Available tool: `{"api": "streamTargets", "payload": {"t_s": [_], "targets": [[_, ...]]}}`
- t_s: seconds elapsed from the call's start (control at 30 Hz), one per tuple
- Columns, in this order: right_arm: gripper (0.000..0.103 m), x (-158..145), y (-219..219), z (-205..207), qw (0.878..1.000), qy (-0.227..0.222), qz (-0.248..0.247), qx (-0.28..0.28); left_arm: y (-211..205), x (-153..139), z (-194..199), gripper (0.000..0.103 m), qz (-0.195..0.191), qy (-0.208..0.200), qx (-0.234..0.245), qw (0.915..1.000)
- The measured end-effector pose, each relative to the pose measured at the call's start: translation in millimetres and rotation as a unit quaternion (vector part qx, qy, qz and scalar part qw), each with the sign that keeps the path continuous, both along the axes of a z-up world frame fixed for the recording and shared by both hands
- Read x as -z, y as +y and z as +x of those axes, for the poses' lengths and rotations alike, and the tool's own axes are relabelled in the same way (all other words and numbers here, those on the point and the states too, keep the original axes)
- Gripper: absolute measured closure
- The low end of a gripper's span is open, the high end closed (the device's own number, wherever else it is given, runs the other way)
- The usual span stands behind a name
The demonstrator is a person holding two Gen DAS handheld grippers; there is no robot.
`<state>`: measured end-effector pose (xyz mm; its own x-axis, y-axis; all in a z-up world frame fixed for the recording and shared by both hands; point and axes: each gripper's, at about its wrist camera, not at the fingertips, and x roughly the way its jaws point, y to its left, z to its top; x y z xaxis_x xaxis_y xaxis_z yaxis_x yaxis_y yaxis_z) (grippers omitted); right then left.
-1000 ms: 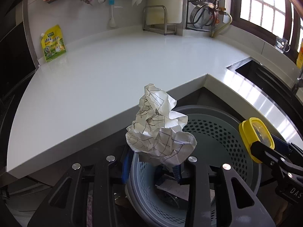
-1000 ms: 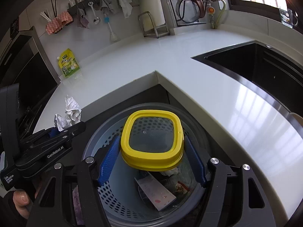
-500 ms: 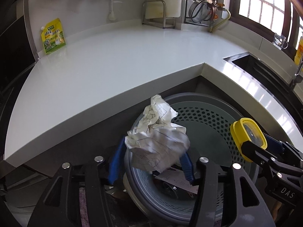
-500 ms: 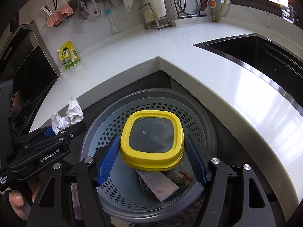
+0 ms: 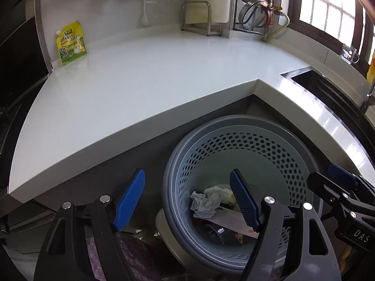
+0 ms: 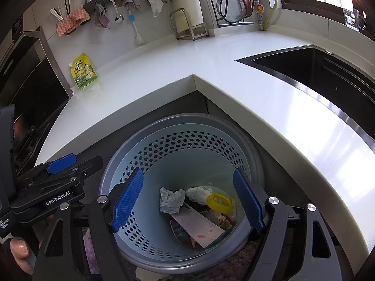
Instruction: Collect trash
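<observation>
Both tongs stand open and empty over the bin: the left gripper hangs over its left rim, the right gripper over its middle. The trash lies at the bin's bottom: a paper ball, a yellow lid beside it toward the right wall, and a flat white card leaning nearer the front wall, with other scraps beneath that are too small to name. The step in hand appears to be the release; done well, the tongs would lift straight up, clear of the perforated wall. The bin sits below the inner corner of the counter. A green pouch stands at the counter's far left edge, against the wall; the sink is sunk into its right side.
</observation>
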<state>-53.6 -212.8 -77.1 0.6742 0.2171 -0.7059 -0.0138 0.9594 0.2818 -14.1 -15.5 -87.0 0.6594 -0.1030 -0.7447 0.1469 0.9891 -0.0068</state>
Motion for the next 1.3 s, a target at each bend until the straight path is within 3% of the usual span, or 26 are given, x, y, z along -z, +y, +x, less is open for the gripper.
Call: {"api": "streamTargets", "payload": {"t_s": [0.77,0.93,1.3], "targets": [[0.027,1.4,-2.9,-4.1,1.000,0.000,0.004,0.005,-0.8,-5.5,-6.1,0.022,0.004,-0.009,-0.001,0.9999],[0.027,1.5,-2.4,-4.4,1.000,0.000,0.003,0.005,0.5,-7.7,-7.3,0.014,0.000,-0.012,-0.001,0.9999],[0.027,0.4,-2.9,-3.6,1.000,0.002,0.010,0.005,2.4,-13.3,-9.1,0.007,-0.003,-0.021,0.000,0.9998]]}}
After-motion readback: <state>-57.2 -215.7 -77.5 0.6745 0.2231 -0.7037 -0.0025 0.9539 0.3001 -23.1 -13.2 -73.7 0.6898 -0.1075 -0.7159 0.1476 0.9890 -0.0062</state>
